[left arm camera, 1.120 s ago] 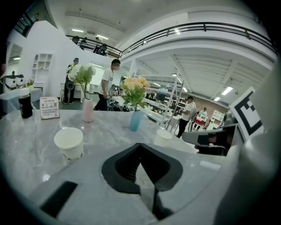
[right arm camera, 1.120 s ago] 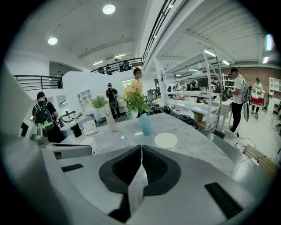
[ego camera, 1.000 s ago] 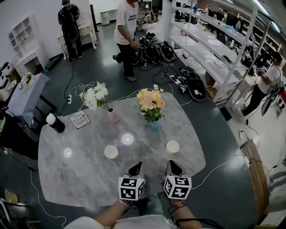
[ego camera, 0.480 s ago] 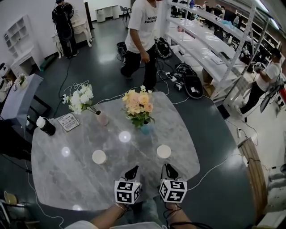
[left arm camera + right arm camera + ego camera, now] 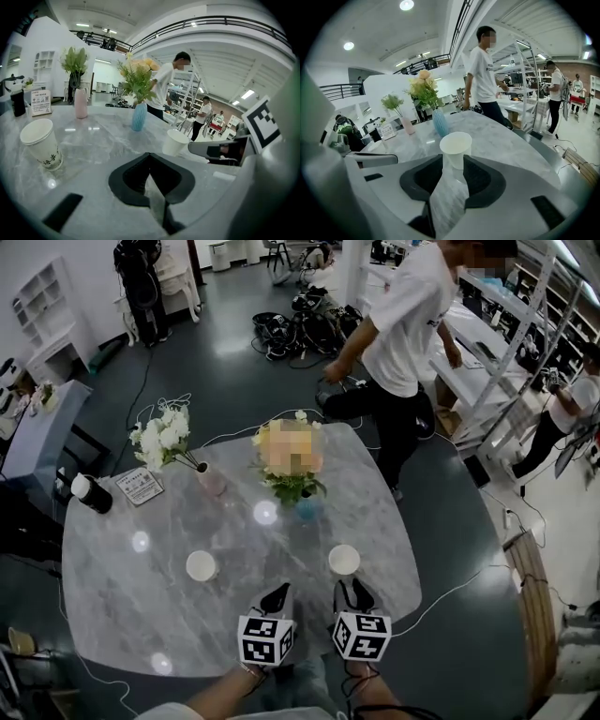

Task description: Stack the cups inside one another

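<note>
A: Checking left gripper point(image 5: 278, 594) first. Fingers point(image 5: 127, 177)?
B: Clenched, tips meet, nothing between them. It hangs low over the near edge of the desk point(image 5: 122, 615).
A: Right gripper point(image 5: 352, 592)?
B: Its fingers point(image 5: 420, 180) are released and have just been opening, with a clear gap between them. Right cup point(image 5: 344, 559) stands upright just ahead of the tips and shows through the gap. Pads aren't pressing it.
A: Other cup?
B: Left cup point(image 5: 201, 565) is upright on the desk, well apart from the right cup, ahead and left of the left gripper. Dark print on its side.
A: Stacked?
B: No, two separate cups, mouths up. Blue vase point(image 5: 307, 509) with flowers stands behind them.
</note>
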The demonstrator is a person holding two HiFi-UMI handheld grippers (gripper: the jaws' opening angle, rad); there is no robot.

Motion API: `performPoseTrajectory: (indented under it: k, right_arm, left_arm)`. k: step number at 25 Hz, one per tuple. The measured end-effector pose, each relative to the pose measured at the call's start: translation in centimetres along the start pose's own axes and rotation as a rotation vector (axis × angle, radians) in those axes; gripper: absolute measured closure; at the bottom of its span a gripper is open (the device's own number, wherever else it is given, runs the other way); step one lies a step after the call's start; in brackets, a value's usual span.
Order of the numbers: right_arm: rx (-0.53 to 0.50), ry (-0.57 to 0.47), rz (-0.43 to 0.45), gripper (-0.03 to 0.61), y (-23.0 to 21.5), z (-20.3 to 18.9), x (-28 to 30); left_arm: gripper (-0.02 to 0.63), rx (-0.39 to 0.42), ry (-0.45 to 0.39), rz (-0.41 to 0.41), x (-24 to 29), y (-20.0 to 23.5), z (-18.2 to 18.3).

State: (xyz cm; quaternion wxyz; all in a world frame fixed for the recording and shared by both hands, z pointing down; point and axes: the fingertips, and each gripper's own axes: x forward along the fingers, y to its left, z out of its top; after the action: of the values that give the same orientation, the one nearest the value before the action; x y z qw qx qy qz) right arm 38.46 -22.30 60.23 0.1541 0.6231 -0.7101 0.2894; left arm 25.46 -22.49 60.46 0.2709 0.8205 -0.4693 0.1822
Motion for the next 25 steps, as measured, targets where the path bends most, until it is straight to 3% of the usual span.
performPoseTrajectory:
  k: [14, 25]
  right_arm:
    - [-0.028, 0.06, 0.005, 0.374, -0.3, -0.6, 2.6]
    - [-0.114, 0.075, -0.007, 0.348, -0.4, -0.4, 4.1]
  left_arm:
    - [0.617, -0.027, 0.013, 0.022, 0.6, 0.8, -0.1]
    - [0.617, -0.015, 0.029, 0.026, 0.7, 1.2, -0.5]
